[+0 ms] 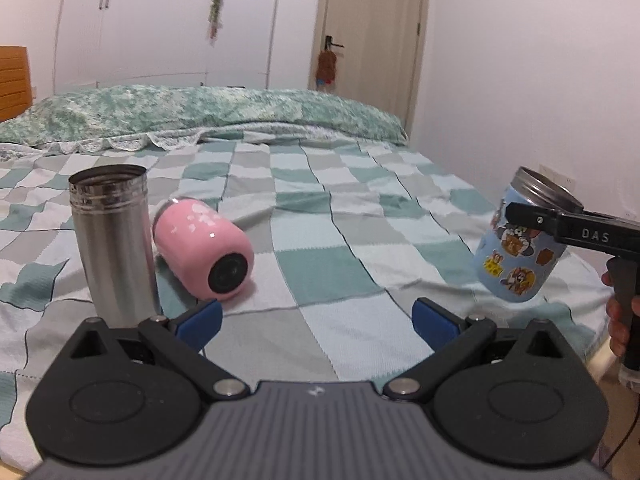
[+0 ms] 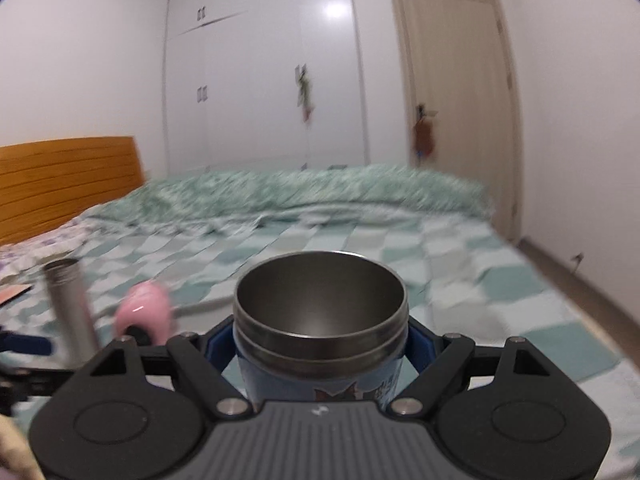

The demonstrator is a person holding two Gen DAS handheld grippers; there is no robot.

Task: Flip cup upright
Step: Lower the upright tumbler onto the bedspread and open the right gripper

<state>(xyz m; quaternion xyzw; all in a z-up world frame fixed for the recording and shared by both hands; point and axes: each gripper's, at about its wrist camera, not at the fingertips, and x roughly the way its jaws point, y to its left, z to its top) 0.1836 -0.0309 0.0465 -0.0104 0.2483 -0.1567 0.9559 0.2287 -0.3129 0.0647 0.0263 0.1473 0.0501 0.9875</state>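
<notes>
My right gripper (image 2: 320, 344) is shut on a light-blue cartoon-sticker cup (image 2: 320, 320) with a steel rim, mouth up and open toward the camera. In the left wrist view this cup (image 1: 516, 248) hangs above the bed at the right, slightly tilted, held by the right gripper (image 1: 532, 218). My left gripper (image 1: 316, 320) is open and empty, low over the bed. A pink cup (image 1: 204, 246) lies on its side ahead and left of it, base toward me. It also shows blurred in the right wrist view (image 2: 146, 312).
A tall steel cup (image 1: 112, 240) stands upright just left of the pink cup; it also shows in the right wrist view (image 2: 70, 312). The checked bedspread (image 1: 340, 220) covers the bed, a green duvet (image 1: 200, 112) lies at the back. The bed's right edge is near the wall.
</notes>
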